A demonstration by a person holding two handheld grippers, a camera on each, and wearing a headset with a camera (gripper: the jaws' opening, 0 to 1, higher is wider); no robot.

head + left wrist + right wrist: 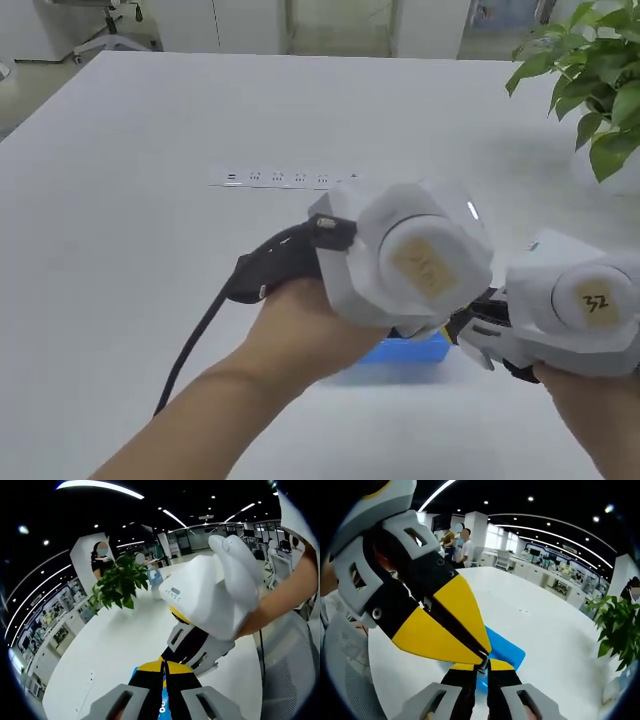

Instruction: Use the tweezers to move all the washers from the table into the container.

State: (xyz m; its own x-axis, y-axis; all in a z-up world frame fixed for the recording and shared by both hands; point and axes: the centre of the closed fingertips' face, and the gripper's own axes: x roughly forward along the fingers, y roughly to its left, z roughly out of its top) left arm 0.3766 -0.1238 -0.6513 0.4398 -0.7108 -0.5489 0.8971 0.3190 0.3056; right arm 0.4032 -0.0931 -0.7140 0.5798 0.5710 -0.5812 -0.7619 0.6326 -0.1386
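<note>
tweezers (pixel 482 666): sliver between jaw tips (spread or pressed, cannot tell)
left gripper (pixel 484 657) meets right gripper (pixel 480 671) low centre, over blue container (pixel 507 652).

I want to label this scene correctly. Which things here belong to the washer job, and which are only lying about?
For the job: blue container; left gripper and right gripper, both shut, tips close together over the container.
Lying about: power strip; plant.
</note>
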